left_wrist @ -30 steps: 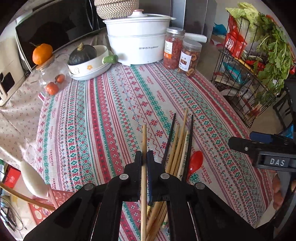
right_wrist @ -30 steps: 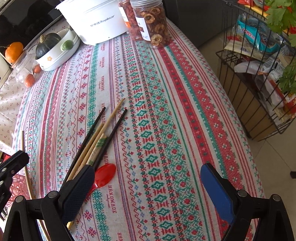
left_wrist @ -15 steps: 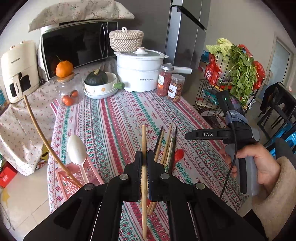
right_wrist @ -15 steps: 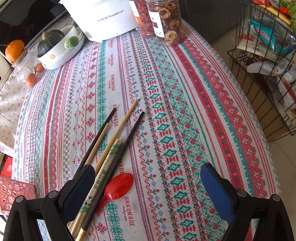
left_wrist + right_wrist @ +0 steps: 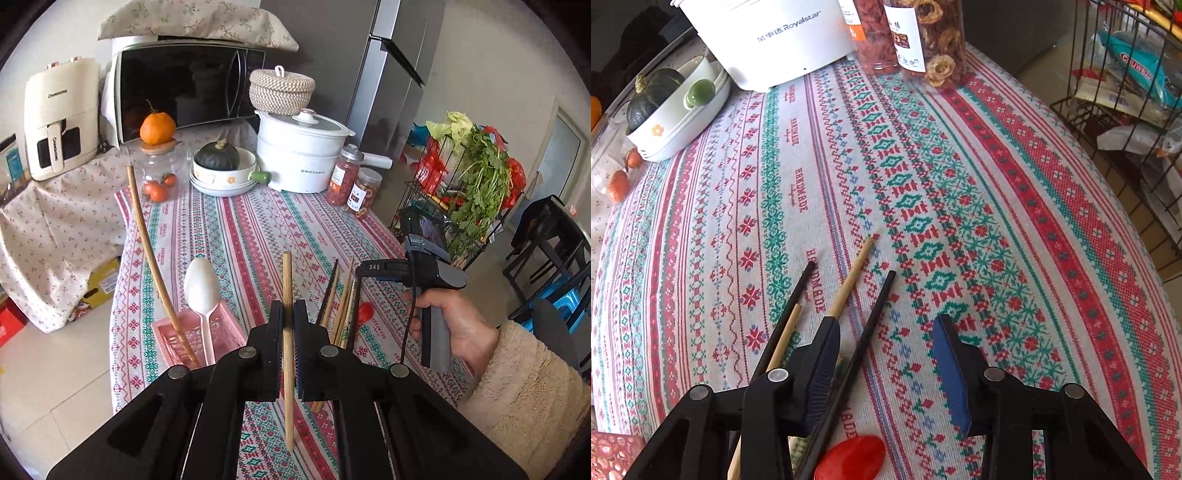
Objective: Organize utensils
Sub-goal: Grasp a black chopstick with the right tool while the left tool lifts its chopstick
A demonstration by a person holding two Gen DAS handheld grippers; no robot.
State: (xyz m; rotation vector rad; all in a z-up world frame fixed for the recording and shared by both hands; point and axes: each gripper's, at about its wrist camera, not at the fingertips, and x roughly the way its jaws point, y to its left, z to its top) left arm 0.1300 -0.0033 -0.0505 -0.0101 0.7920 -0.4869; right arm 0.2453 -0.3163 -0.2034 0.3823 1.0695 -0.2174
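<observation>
Wooden chopstick (image 5: 287,332) sits clamped in your left gripper (image 5: 289,317), above the pink basket (image 5: 218,332). Your right gripper (image 5: 886,354), jaws just narrowing yet unpressed, straddles a black chopstick (image 5: 864,339) on the tablecloth (image 5: 997,221) beside the red spoon (image 5: 851,459).

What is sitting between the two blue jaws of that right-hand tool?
In the right wrist view, the right gripper has just been closing. One black chopstick lies between its jaws, beside the left pad, with bare tablecloth filling the gap; a red spoon lies nearer the camera.
</observation>
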